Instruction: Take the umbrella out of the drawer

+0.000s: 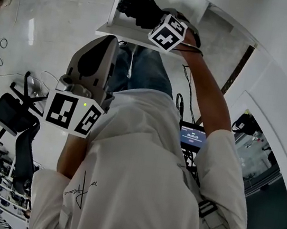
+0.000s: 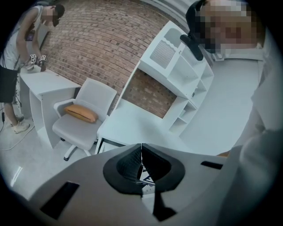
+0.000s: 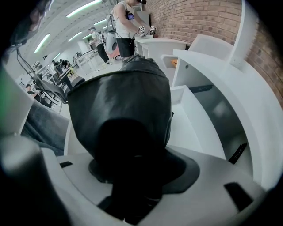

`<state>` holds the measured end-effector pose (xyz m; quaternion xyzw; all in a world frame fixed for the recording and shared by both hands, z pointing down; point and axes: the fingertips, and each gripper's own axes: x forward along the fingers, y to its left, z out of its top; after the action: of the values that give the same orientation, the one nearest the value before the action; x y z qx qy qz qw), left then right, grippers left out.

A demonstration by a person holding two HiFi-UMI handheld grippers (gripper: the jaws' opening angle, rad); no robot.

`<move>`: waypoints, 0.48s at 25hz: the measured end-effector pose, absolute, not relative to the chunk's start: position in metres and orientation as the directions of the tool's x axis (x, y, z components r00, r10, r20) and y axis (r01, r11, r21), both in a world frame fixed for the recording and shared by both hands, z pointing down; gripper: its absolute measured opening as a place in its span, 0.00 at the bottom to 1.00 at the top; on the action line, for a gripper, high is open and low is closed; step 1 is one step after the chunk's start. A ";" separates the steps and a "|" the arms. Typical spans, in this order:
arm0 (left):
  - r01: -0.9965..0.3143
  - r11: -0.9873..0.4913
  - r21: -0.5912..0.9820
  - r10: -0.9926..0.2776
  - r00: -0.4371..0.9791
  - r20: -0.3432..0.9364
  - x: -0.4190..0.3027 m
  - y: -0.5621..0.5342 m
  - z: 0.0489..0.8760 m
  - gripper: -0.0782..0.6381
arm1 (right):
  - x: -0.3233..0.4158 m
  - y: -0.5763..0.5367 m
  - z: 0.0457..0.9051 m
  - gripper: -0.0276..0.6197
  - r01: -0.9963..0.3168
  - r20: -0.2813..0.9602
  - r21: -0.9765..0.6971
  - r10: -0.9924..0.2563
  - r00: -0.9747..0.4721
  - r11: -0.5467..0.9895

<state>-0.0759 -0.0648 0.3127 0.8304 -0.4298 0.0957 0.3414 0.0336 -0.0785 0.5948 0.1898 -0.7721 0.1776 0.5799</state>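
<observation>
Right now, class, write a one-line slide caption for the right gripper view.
Right gripper shut on the black folded umbrella at the open white drawer.

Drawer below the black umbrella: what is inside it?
The bare white floor of the drawer shows beside the umbrella, with nothing lying there. The umbrella, clamped in the right tongs, covers the rest, so that part cannot be checked.
</observation>
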 end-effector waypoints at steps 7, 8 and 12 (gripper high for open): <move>-0.780 -0.411 0.472 -0.651 0.613 0.447 -0.079 -0.067 0.309 0.13 | 0.040 -0.080 0.582 0.41 -0.538 0.957 -0.069 -0.097 -0.274 0.840; -0.780 -0.411 0.471 -0.651 0.613 0.448 -0.080 -0.066 0.309 0.13 | 0.041 -0.079 0.581 0.41 -0.542 0.957 -0.070 -0.098 -0.274 0.838; -0.781 -0.415 0.467 -0.654 0.613 0.444 -0.082 -0.067 0.304 0.13 | 0.042 -0.078 0.574 0.40 -0.550 0.955 -0.067 -0.106 -0.277 0.832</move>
<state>-0.0818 -0.0671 0.3042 0.8355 -0.4294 0.0964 0.3290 0.0417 -0.0784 0.5744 0.2121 -0.7742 0.1972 0.5628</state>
